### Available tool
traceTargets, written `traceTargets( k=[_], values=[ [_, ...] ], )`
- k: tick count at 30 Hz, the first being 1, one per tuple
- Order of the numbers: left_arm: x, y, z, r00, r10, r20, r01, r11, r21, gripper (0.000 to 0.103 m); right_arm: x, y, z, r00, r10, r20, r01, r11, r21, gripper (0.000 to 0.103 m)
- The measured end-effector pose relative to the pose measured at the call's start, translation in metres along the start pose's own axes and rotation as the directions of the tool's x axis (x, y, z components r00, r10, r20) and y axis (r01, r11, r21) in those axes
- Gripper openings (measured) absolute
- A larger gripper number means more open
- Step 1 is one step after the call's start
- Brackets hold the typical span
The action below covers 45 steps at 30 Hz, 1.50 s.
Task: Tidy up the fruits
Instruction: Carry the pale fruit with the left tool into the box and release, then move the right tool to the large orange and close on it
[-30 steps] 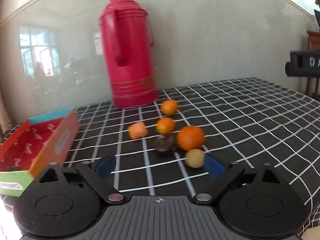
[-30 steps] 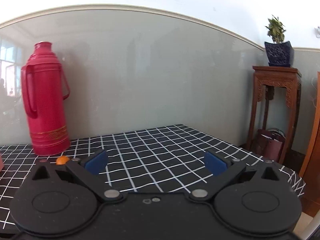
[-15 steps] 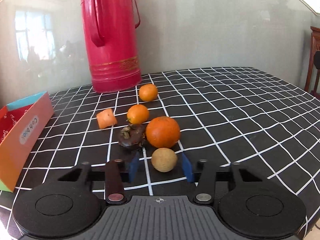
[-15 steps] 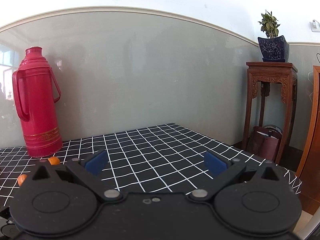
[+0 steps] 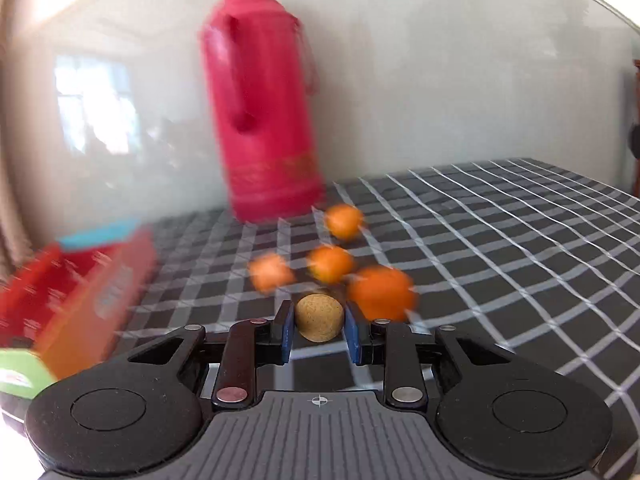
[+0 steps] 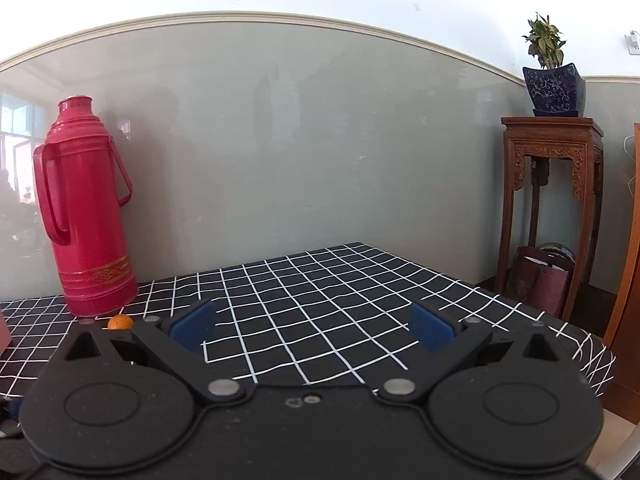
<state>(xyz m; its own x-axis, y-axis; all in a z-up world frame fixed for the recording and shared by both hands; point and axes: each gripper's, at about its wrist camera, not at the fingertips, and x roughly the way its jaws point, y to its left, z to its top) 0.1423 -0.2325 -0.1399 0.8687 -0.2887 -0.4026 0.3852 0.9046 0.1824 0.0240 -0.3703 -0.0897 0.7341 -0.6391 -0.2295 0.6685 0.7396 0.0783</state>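
My left gripper (image 5: 318, 330) is shut on a small round tan fruit (image 5: 319, 317), both blue pads pressed against its sides. Behind it on the checked cloth lie a large orange (image 5: 382, 293), two small oranges (image 5: 330, 264) (image 5: 343, 221) and an orange chunk (image 5: 271, 273), all blurred. A red and orange open box (image 5: 76, 300) stands at the left. In the right wrist view my right gripper (image 6: 312, 326) is open above the cloth with nothing between its fingers; one small orange (image 6: 120, 322) shows at its left.
A tall red thermos (image 5: 264, 120) (image 6: 86, 236) stands at the back against the grey wall. Off the table's right edge stand a carved wooden stand (image 6: 552, 216) with a potted plant (image 6: 550, 80) and a dark bag (image 6: 540, 284) below it.
The left gripper's jaws closed from wide open onto the tan fruit. Its view has swung and blurred, and the dark fruit is now hidden. The right gripper has stayed open.
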Motion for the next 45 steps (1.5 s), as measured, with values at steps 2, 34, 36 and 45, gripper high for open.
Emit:
traceTargets(
  k=[2,34,36,45],
  values=[
    [-0.004,0.019,0.003,0.998,0.065,0.022,-0.065,0.998,-0.010,0.027,0.000,0.006,0.000,1.000,0.017,-0.004,-0.017,1.000,0.003,0.097],
    [-0.006,0.224,-0.008,0.896,0.416,-0.155,-0.442,0.872,-0.213,0.095,0.011,0.138,-0.021,0.955,0.267,-0.126,-0.280,0.954,-0.103,0.097],
    [-0.013,0.230,-0.011,0.895,0.419,-0.154,-0.445,0.867,-0.225,0.095,0.014,0.140,-0.023,0.951,0.273,-0.144,-0.289,0.952,-0.101,0.097],
    [-0.051,0.246,-0.021,0.873,0.478,-0.095,-0.486,0.841,-0.237,0.098,0.042,0.138,-0.031,0.924,0.282,-0.258,-0.299,0.954,-0.027,0.080]
  ],
)
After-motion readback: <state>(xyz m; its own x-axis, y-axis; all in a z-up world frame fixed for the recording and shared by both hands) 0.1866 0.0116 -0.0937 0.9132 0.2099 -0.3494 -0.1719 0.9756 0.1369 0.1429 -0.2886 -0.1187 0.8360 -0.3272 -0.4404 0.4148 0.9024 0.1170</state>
